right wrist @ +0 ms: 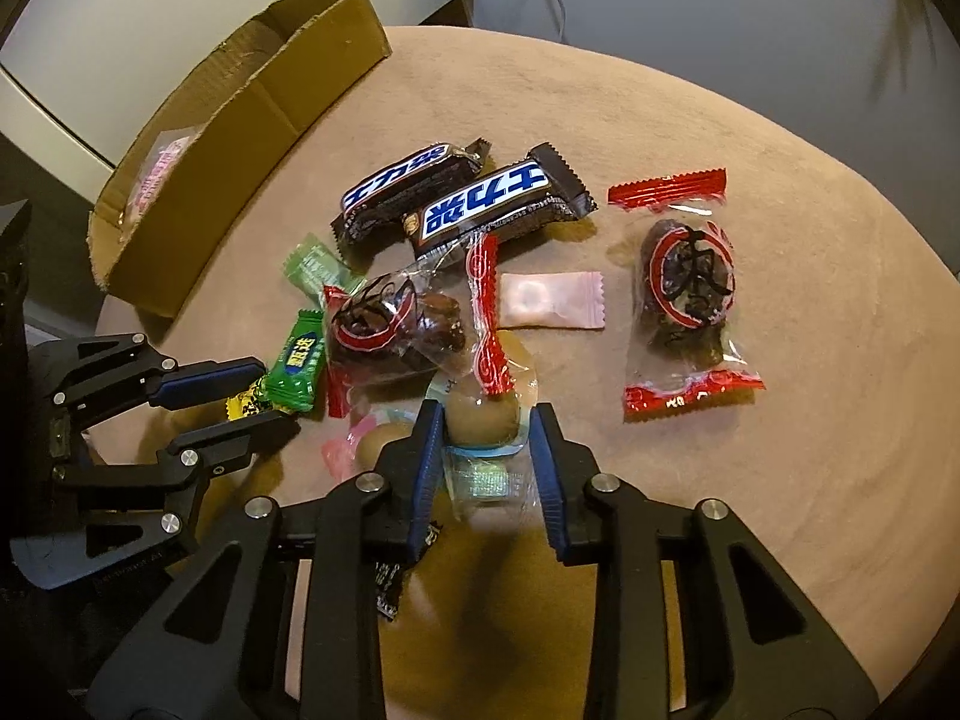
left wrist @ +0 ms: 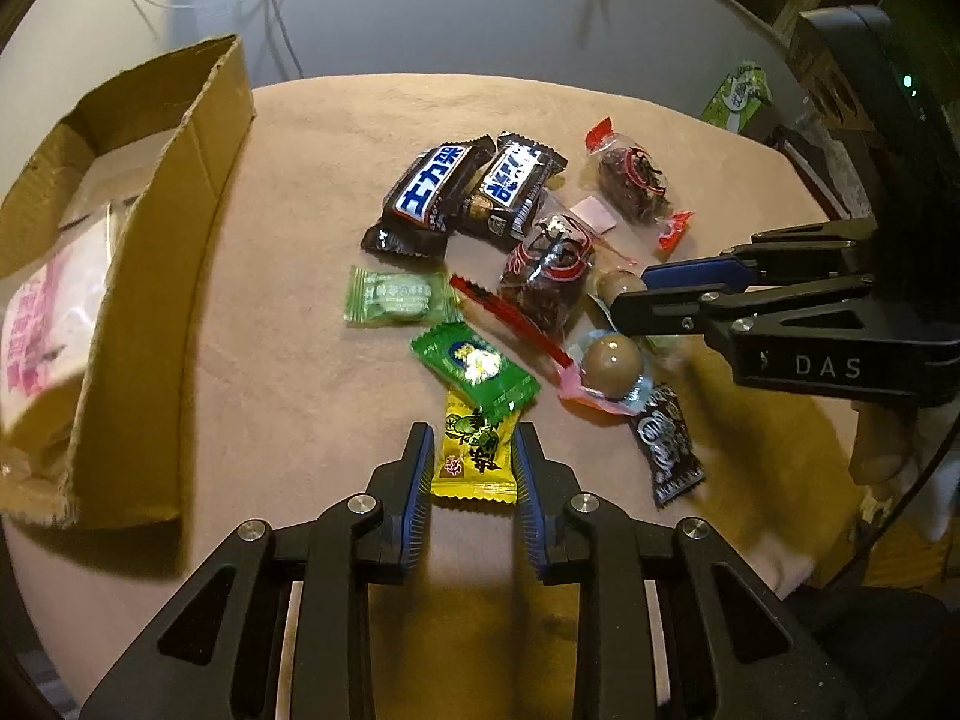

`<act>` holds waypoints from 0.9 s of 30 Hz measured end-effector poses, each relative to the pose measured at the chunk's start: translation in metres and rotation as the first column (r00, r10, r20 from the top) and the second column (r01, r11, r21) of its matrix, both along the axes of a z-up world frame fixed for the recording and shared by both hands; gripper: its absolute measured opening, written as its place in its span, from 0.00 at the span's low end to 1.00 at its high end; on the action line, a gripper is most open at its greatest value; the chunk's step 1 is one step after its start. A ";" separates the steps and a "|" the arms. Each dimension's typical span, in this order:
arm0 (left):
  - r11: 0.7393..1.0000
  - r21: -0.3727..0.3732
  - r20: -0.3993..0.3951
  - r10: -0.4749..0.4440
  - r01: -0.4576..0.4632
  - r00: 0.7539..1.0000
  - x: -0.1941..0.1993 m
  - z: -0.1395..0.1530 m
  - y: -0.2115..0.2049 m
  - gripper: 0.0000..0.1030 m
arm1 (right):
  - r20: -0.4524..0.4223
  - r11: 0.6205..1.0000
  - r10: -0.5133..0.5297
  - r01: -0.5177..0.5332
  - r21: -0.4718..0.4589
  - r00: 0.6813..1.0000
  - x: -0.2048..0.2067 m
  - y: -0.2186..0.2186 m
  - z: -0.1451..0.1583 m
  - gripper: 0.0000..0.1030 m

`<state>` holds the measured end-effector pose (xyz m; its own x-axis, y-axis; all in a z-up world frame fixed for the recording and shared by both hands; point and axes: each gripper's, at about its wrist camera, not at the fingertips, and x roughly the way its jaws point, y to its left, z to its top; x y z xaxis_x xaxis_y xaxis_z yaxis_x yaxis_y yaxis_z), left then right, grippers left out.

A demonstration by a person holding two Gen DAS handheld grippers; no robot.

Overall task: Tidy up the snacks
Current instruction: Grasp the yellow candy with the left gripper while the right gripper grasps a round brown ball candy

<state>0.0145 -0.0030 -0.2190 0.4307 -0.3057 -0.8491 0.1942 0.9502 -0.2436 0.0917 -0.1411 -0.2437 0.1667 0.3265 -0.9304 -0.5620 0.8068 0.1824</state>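
Observation:
A yellow wrapped candy point(left wrist: 474, 456) lies at the near edge of the snack pile on the tan cloth. My left gripper point(left wrist: 473, 432) is shut on it, blue pads against both its long sides; in the right wrist view the left gripper point(right wrist: 273, 394) comes in from the left with the yellow candy point(right wrist: 243, 403) between its fingers. My right gripper point(right wrist: 487, 408) is shut on a brown egg in a clear wrapper point(right wrist: 483, 417), one pad on each side. A second wrapped egg point(right wrist: 384, 444) lies just left of it. The open cardboard box point(left wrist: 180, 192) stands at the left.
Two dark chocolate bars point(left wrist: 432, 192) point(left wrist: 510, 186), two clear red-ended packs of dark fruit point(right wrist: 690, 288) point(right wrist: 390, 324), green candies point(left wrist: 474, 366) point(left wrist: 396, 297), a pink candy point(right wrist: 549, 300) and a black candy point(left wrist: 663, 444) crowd the middle. A pink-and-white bag point(left wrist: 48, 312) lies in the box.

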 end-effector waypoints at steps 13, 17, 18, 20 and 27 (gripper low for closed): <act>0.999 -0.030 -0.015 0.012 -0.013 1.000 -0.021 0.012 0.016 0.24 | 0.003 0.999 -0.029 0.029 0.044 1.000 -0.014 -0.025 0.013 0.26; 0.999 -0.037 -0.009 0.017 -0.017 1.000 -0.021 0.016 0.016 0.24 | 0.007 0.998 -0.031 0.031 0.048 0.999 -0.019 -0.030 0.017 0.26; 0.999 -0.037 -0.008 0.019 -0.019 1.000 -0.021 0.016 0.014 0.24 | 0.008 0.998 -0.032 0.031 0.049 0.999 -0.020 -0.031 0.018 0.26; 0.999 -0.042 -0.006 0.027 -0.027 1.000 -0.022 0.018 0.015 0.24 | 0.009 0.998 -0.033 0.032 0.054 0.999 -0.019 -0.031 0.020 0.26; 0.997 -0.053 0.024 0.053 -0.052 0.998 -0.031 0.034 0.027 0.24 | 0.039 0.996 -0.024 0.021 0.082 0.999 -0.022 -0.029 0.040 0.26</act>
